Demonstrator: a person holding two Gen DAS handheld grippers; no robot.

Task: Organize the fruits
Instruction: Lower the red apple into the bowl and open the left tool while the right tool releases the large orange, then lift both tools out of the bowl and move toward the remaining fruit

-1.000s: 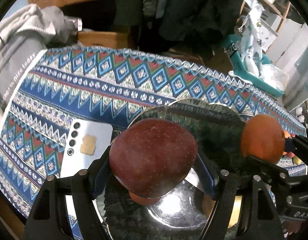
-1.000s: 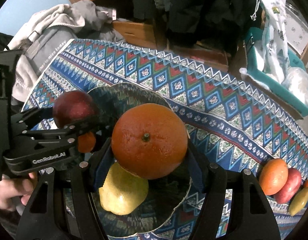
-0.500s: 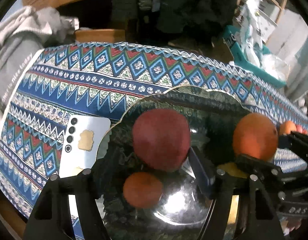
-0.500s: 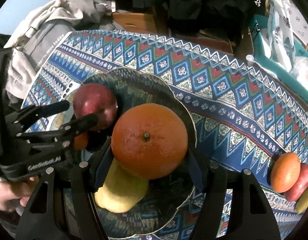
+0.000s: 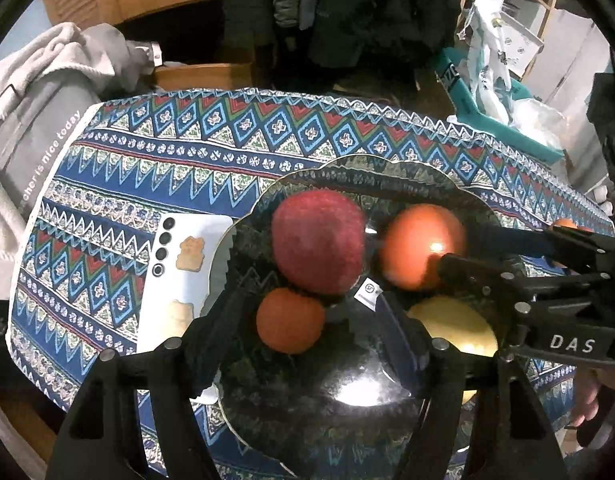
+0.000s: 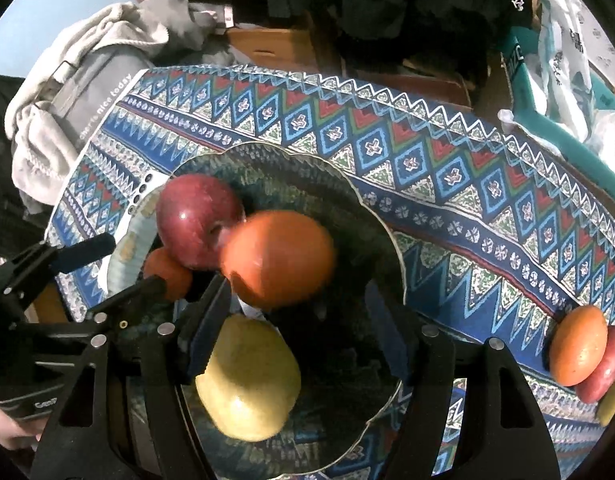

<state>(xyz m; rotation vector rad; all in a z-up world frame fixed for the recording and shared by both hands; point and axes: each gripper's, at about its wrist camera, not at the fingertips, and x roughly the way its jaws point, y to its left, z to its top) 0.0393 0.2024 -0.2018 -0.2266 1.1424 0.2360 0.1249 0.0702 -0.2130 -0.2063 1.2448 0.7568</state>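
A dark patterned plate (image 5: pixel 387 168) (image 6: pixel 267 160) holds a red apple (image 5: pixel 319 240) (image 6: pixel 195 224), a large orange (image 5: pixel 421 248) (image 6: pixel 279 258), a small orange (image 5: pixel 289 320) (image 6: pixel 167 272) and a yellow pear (image 5: pixel 459 328) (image 6: pixel 251 380). My left gripper (image 5: pixel 307 320) is open above the plate, just behind the apple and small orange. My right gripper (image 6: pixel 303 320) is open, with the blurred large orange lying free just ahead of its fingers. The right gripper also shows in the left wrist view (image 5: pixel 507 252).
A white phone (image 5: pixel 179 280) lies on the patterned tablecloth (image 5: pixel 147 152) left of the plate, partly under its rim. More fruit (image 6: pixel 579 344) lies at the table's right end. Grey clothing (image 5: pixel 35 100) is piled off the left edge.
Both grippers opened. The apple dropped from the left gripper onto the plate, then the large orange left the right gripper and sits beside the apple. Both grippers drew back slightly.
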